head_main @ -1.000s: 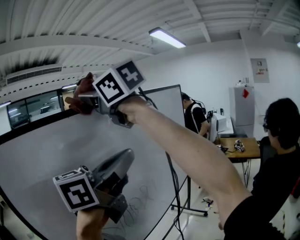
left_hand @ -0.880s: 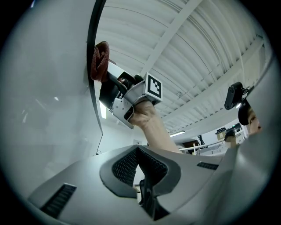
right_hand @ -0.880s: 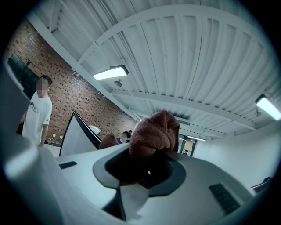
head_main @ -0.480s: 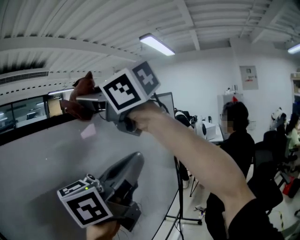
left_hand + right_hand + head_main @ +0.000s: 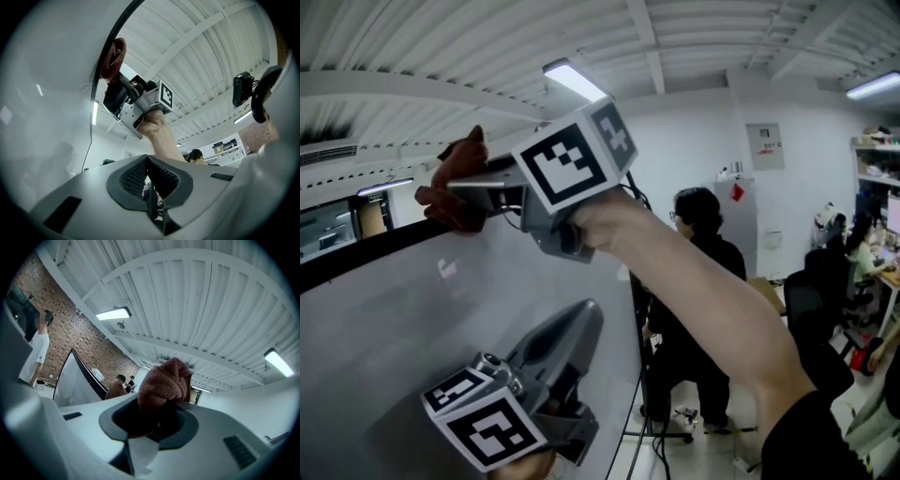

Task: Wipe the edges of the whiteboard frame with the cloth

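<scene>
— Where is the reddish-brown terry cloth (image 5: 450, 180) found?

— It is clamped in the right gripper (image 5: 478, 192), whose jaws are closed on it. In the right gripper view it is seen bunched up out of the dark jaw pads. It is pressed against the black top edge of the whiteboard frame (image 5: 356, 255), and the same spot in the head view was taken up by it half a second ago.

— And how is the left gripper (image 5: 148, 165) held?

— Its jaws are brought together at the tips, and nothing is caught between them. It is kept lower down, in front of the pale grey whiteboard surface (image 5: 403, 347), well apart from the cloth. Whether the board is touched by it cannot be told.

— What is changed against the earlier frame, then?

— Mostly the background. A person in dark clothes (image 5: 698, 253) is now seen just behind the raised right forearm (image 5: 694, 309), where half a second ago a figure was seen further to the right. The long ceiling lamp (image 5: 575, 80) is shifted leftward and upward. The left gripper's marker cube (image 5: 487, 422) is set slightly lower in the picture.
</scene>
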Demonstrator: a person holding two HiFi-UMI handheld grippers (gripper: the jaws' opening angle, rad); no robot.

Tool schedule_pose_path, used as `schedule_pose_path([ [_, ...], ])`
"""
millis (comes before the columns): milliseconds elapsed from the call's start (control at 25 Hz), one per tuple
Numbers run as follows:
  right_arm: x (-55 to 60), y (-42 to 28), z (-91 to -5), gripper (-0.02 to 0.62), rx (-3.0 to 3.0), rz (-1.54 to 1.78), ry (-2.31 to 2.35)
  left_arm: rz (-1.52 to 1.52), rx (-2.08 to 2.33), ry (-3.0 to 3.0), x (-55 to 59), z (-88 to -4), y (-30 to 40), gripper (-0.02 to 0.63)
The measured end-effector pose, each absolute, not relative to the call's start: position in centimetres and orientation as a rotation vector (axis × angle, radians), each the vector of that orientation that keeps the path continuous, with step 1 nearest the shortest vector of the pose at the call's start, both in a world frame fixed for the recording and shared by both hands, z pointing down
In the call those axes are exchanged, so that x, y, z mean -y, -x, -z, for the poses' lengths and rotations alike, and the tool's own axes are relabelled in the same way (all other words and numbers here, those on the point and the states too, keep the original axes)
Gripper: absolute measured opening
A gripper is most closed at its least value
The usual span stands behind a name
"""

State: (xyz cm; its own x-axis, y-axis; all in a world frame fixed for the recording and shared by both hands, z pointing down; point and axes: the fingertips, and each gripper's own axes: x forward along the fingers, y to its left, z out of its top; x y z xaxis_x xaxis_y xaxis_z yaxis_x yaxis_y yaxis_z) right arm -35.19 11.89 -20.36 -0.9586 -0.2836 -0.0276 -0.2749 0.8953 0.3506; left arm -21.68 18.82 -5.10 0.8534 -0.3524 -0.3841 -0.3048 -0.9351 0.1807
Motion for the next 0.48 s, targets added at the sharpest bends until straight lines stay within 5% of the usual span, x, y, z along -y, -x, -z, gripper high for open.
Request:
schedule_pose_path([
  [480, -9.4, 32.6, 19.6, 0.114, 3.009, 0.716, -0.292, 0.619, 0.597, -2.942, -13.1, 3.4, 18.5, -0.012],
])
